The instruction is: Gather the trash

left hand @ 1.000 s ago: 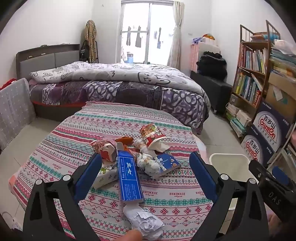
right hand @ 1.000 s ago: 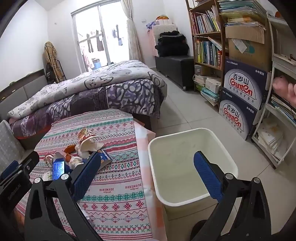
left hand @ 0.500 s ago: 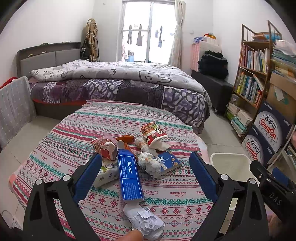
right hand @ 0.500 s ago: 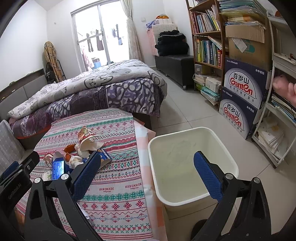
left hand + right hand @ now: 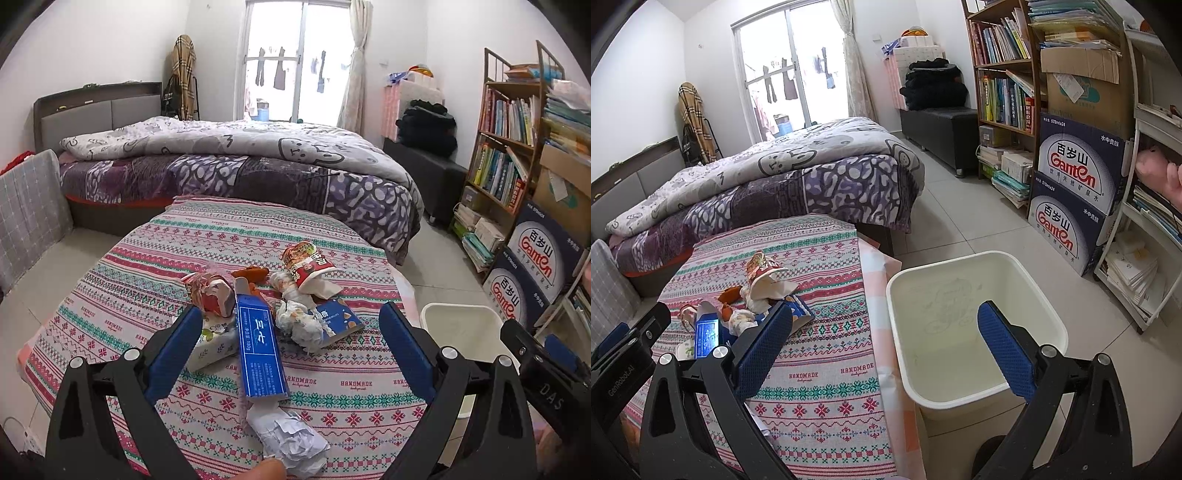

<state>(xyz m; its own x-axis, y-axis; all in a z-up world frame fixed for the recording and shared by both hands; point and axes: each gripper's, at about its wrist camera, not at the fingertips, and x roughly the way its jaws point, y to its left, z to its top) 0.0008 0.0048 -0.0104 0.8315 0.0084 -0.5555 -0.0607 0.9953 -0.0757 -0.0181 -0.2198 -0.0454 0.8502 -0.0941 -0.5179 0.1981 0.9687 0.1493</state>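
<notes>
The trash pile [image 5: 280,310] lies on the patterned surface [image 5: 155,266], ahead of and between the left gripper [image 5: 291,339] jaws, which stand wide apart and empty. The right gripper [image 5: 884,339] jaws, likewise spread and empty, frame the white bin [image 5: 960,398] rim.

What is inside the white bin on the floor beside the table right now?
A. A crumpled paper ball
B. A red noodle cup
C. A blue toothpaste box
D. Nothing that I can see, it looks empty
D: in the right wrist view the white bin shows only its bare inner walls and floor, while the trash pile lies on the table.
</notes>
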